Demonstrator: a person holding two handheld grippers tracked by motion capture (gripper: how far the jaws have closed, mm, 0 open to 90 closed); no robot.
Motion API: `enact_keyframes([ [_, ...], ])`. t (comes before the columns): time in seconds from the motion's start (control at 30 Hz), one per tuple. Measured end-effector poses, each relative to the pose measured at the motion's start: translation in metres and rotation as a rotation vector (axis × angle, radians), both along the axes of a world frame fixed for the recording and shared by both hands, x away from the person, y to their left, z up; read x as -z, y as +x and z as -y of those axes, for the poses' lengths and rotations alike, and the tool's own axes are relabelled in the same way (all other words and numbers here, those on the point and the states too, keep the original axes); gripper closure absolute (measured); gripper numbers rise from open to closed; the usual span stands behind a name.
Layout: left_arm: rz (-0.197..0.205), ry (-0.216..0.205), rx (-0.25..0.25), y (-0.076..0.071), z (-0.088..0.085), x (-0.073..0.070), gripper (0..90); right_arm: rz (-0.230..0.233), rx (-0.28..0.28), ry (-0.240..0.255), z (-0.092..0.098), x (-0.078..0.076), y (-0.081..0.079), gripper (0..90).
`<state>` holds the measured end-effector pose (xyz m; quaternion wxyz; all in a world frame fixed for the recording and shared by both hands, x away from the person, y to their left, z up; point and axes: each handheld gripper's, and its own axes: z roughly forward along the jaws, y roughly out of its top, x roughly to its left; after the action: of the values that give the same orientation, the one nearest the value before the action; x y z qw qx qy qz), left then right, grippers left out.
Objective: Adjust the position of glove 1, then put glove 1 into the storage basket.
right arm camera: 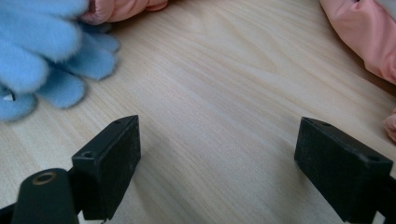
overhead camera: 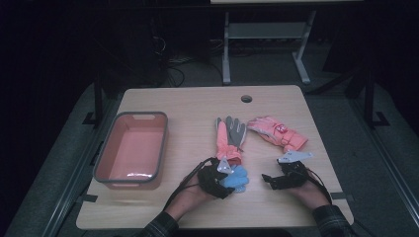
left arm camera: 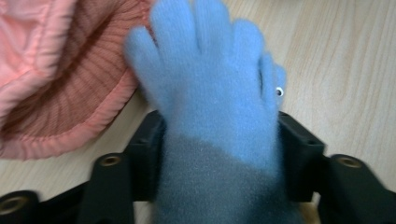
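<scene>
A pick-up is judged to be in hand: the blue glove (left arm camera: 210, 107) is clamped between the jaws of the left gripper (overhead camera: 223, 180), the pads pressed against its cuff end on both sides, its fingers spread out ahead of the jaws. Just beyond and to the left of those jaws, in the left gripper view, the ribbed cuff of a pink glove (left arm camera: 60, 84) lies touching the blue fingers. Well off to the left of this gripper stands the pink bin (overhead camera: 131, 148), so the next move probably calls for a lift clear of the table (overhead camera: 197, 106) and a carry that way, with the grip kept firm. The glove is seen as soft, fuzzy and limp. The right gripper (overhead camera: 271, 179) is released, its jaws wide apart over bare wood, nothing between them; a second pink glove (overhead camera: 276, 132) lies beyond it.
</scene>
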<state>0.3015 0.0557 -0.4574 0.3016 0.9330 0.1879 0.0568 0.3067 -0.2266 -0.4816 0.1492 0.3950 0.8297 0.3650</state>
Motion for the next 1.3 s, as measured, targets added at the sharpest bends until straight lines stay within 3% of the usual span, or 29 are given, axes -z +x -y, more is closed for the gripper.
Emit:
enact_keyframes([
  [0.2,-0.004,0.005,0.013,-0.001,-0.001,-0.002,64.1,-0.001,-0.001,-0.004,0.0,0.0,0.0,13.9],
  [0.37,-0.022,0.005,0.015,0.0,-0.002,-0.003,72.2,0.0,-0.001,-0.004,0.0,0.0,0.0,13.9],
  [0.67,-0.071,-0.024,0.018,0.002,-0.004,-0.006,74.8,0.0,-0.002,-0.004,0.0,0.0,0.0,13.6],
  [0.83,-0.105,-0.064,0.009,0.0,-0.011,-0.02,75.1,-0.001,-0.003,-0.004,0.0,0.0,0.0,13.4],
  [0.97,-0.109,-0.103,-0.001,0.0,-0.018,-0.029,75.1,-0.003,-0.002,-0.001,0.0,0.0,0.001,13.4],
  [1.13,-0.112,-0.122,-0.015,0.002,-0.029,-0.04,75.2,-0.002,-0.002,0.0,0.0,0.0,0.001,13.3],
  [1.3,-0.111,-0.15,-0.065,0.009,-0.044,-0.055,75.3,-0.003,-0.004,0.0,0.0,0.0,0.001,13.2],
])
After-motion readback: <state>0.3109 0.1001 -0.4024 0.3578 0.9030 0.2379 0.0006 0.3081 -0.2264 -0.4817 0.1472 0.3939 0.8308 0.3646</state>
